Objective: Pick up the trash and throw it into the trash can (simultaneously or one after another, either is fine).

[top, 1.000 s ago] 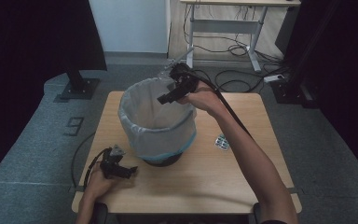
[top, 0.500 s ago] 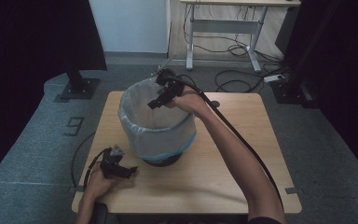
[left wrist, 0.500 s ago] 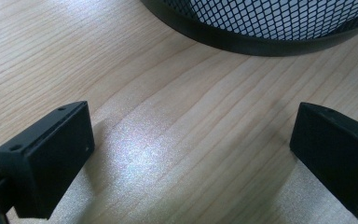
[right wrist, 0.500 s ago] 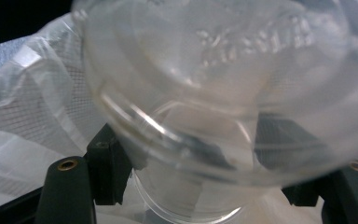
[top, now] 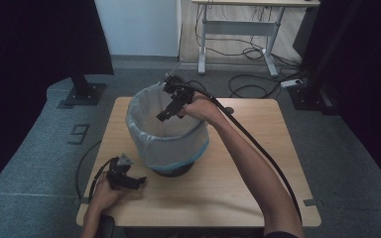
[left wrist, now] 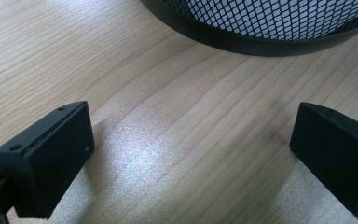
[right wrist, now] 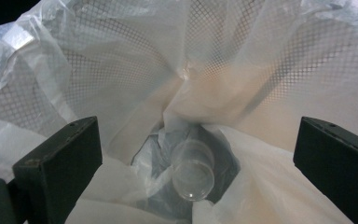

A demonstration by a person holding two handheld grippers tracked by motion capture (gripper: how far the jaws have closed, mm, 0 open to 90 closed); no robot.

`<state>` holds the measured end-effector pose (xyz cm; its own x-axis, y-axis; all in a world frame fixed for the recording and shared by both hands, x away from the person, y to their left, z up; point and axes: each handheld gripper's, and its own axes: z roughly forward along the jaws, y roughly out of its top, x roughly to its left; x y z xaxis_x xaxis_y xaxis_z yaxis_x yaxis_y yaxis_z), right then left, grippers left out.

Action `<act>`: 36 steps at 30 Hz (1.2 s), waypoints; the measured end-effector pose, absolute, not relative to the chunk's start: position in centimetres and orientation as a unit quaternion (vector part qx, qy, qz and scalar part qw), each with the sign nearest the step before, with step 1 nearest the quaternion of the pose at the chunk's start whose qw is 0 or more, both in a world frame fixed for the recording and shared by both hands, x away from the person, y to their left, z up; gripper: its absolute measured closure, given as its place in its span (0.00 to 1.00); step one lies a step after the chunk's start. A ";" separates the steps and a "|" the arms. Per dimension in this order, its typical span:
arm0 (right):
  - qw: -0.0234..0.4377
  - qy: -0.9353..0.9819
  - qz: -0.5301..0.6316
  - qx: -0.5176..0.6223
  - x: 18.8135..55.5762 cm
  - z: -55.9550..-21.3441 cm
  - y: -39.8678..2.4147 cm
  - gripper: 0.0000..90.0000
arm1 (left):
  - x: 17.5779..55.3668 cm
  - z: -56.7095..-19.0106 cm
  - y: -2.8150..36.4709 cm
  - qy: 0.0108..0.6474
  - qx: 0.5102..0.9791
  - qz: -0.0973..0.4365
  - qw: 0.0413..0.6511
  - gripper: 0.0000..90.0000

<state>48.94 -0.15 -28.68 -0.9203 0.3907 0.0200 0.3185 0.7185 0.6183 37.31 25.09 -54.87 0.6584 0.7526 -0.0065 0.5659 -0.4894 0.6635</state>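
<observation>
The right gripper (top: 164, 113) hangs over the mouth of the bin (top: 167, 130), tilted down into it, jaws wide apart with nothing between them. Look down its own view and there it is: a clear plastic cup (right wrist: 193, 169) lying on its side at the very bottom, nestled in the folds of the white bag (right wrist: 135, 84) that lines the mesh. So the cup is in the bin, loose, well below the jaws.

Over at the near left corner of the table (top: 238, 183), the left gripper (top: 136, 181) rests low on the wood, jaws spread and empty, pointing toward the black base of the bin just ahead.

Now, the risks. Those open jaws sit close to the bag's slack rim; pull out carelessly and a jaw could snag the thin plastic and drag the liner up, maybe the cup with it. The bin looks light, and nothing steadies it, so a knock from the hand or the trailing cable (top: 258, 148) could shove or tip it across the table.
</observation>
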 end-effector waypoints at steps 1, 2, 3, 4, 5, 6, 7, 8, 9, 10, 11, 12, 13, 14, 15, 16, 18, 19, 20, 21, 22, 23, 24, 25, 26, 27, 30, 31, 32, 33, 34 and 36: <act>0.056 0.925 0.323 0.192 48.9 -28.7 -0.1 0.00 | 37.3 -54.9 25.1 0.387 0.851 0.144 0.324 0.00; 0.059 0.926 0.322 0.191 48.8 -28.6 -0.3 0.00 | 37.3 -54.9 25.1 0.388 0.851 0.144 0.324 0.00; 0.062 0.926 0.320 0.190 48.7 -28.5 -0.4 0.00 | 37.3 -54.9 25.1 0.387 0.851 0.144 0.324 0.00; 0.062 0.927 0.319 0.189 48.6 -28.4 -0.5 0.00 | 37.3 -54.9 25.1 0.388 0.851 0.144 0.324 0.00; 0.066 0.925 0.322 0.188 48.4 -28.2 -0.9 0.00 | 37.3 -54.9 25.1 0.388 0.851 0.144 0.324 0.00; 0.067 0.924 0.325 0.188 48.4 -28.1 -1.0 0.00 | 37.3 -54.9 25.1 0.388 0.851 0.144 0.324 0.00; 0.067 0.924 0.325 0.188 48.4 -28.1 -1.0 0.00 | 37.3 -54.9 25.1 0.388 0.851 0.144 0.324 0.00; 0.069 0.921 0.332 0.190 48.2 -27.9 -1.4 0.00 | 37.3 -54.9 25.1 0.387 0.851 0.144 0.325 0.00; 0.070 0.920 0.334 0.191 48.1 -27.7 -1.6 0.00 | 37.3 -54.9 25.1 0.388 0.851 0.144 0.324 0.00; 0.072 0.920 0.335 0.191 48.0 -27.6 -1.8 0.00 | 37.3 -54.9 25.1 0.388 0.851 0.144 0.324 0.00; 0.072 0.920 0.335 0.191 48.0 -27.6 -1.8 0.00 | 37.3 -54.9 25.1 0.388 0.851 0.144 0.324 0.00; 0.074 0.919 0.338 0.191 47.9 -27.6 -2.1 0.00 | 37.3 -54.9 25.1 0.388 0.851 0.144 0.324 0.00; 0.075 0.917 0.340 0.193 47.9 -27.4 -2.4 0.00 | 37.3 -54.9 25.1 0.388 0.851 0.144 0.324 0.00; 0.080 0.915 0.343 0.198 47.9 -27.3 -2.9 0.00 | 37.3 -54.9 25.1 0.387 0.851 0.144 0.324 0.00; 0.081 0.914 0.345 0.199 47.9 -27.2 -3.1 0.00 | 37.3 -54.9 25.1 0.387 0.851 0.144 0.324 0.00; 0.083 0.913 0.346 0.201 47.8 -27.1 -3.4 0.00 | 37.3 -54.9 25.1 0.388 0.851 0.144 0.324 0.00; 0.086 0.911 0.350 0.202 47.9 -27.0 -3.7 0.00 | 37.3 -54.9 25.1 0.388 0.851 0.144 0.324 0.00; 0.088 0.908 0.354 0.205 47.8 -27.0 -4.0 0.00 | 37.3 -54.9 25.1 0.387 0.851 0.144 0.324 0.00; 0.092 0.906 0.357 0.207 47.8 -26.9 -4.5 0.00 | 37.3 -54.9 25.1 0.388 0.851 0.144 0.324 0.00; 0.092 0.906 0.357 0.207 47.8 -26.9 -4.5 0.00 | 37.3 -54.9 25.1 0.388 0.851 0.144 0.324 0.00; 0.093 0.905 0.359 0.209 47.8 -26.8 -4.8 0.00 | 37.3 -54.9 25.1 0.388 0.851 0.144 0.324 0.00; 0.096 0.904 0.360 0.211 47.7 -26.7 -5.2 0.00 | 37.3 -54.9 25.1 0.387 0.851 0.144 0.324 0.00; 0.098 0.903 0.361 0.213 47.7 -26.7 -5.5 0.00 | 37.3 -54.9 25.1 0.388 0.851 0.144 0.324 0.00; 0.101 0.902 0.362 0.215 47.7 -26.6 -5.8 0.00 | 37.3 -54.9 25.1 0.388 0.851 0.144 0.324 0.00; 0.106 0.898 0.366 0.219 47.6 -26.4 -6.4 0.00 | 37.3 -54.9 25.1 0.387 0.851 0.144 0.324 0.00; 0.106 0.898 0.366 0.219 47.6 -26.4 -6.4 0.00 | 37.3 -54.9 25.1 0.387 0.851 0.144 0.324 0.00; 0.116 0.894 0.372 0.224 47.6 -26.1 -7.7 0.00 | 37.3 -54.9 25.1 0.387 0.851 0.144 0.324 0.00; 0.117 0.892 0.372 0.228 47.5 -26.1 -8.0 0.00 | 37.3 -54.9 25.1 0.387 0.851 0.144 0.324 0.00; 0.119 0.892 0.369 0.230 47.5 -26.0 -8.3 0.00 | 37.3 -54.9 25.1 0.387 0.851 0.144 0.324 0.00; 0.119 0.892 0.369 0.230 47.5 -26.0 -8.3 0.00 | 37.3 -54.9 25.1 0.387 0.851 0.144 0.324 0.00; 0.127 0.891 0.370 0.231 47.4 -25.9 -8.9 0.00 | 37.3 -54.9 25.1 0.388 0.851 0.144 0.324 0.00; 0.128 0.887 0.376 0.236 47.3 -25.9 -9.4 0.00 | 37.3 -54.9 25.1 0.388 0.851 0.144 0.324 0.00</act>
